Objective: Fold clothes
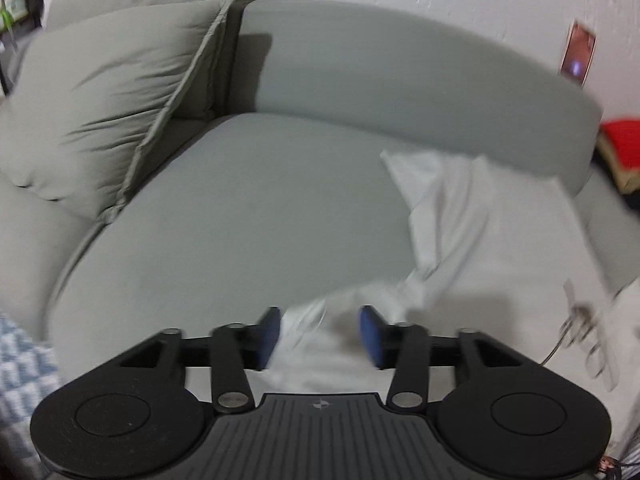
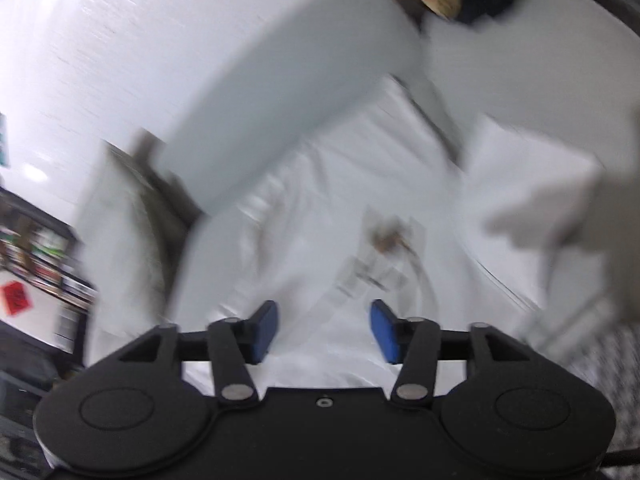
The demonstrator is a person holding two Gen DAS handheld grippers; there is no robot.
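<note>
A white garment [image 1: 480,240] lies crumpled on the right part of a grey sofa seat [image 1: 240,220]. A printed label with strings [image 1: 580,320] shows near its right edge. My left gripper [image 1: 319,334] is open just above it. A loose, blurred fold of the white cloth hangs between the blue pads [image 1: 268,332], and the right pad stands clear of it. In the right wrist view the same white garment [image 2: 320,200] spreads below my right gripper [image 2: 324,330], which is open with nothing gripped. The label [image 2: 384,256] lies ahead of its fingers. Both views are blurred.
Two grey cushions [image 1: 100,112] lean at the left and the grey backrest [image 1: 400,72] runs behind. A red item [image 1: 622,144] sits past the sofa's right end. A blue-and-white checked cloth [image 1: 20,360] lies at the lower left. Other white fabric [image 2: 532,184] lies at the right.
</note>
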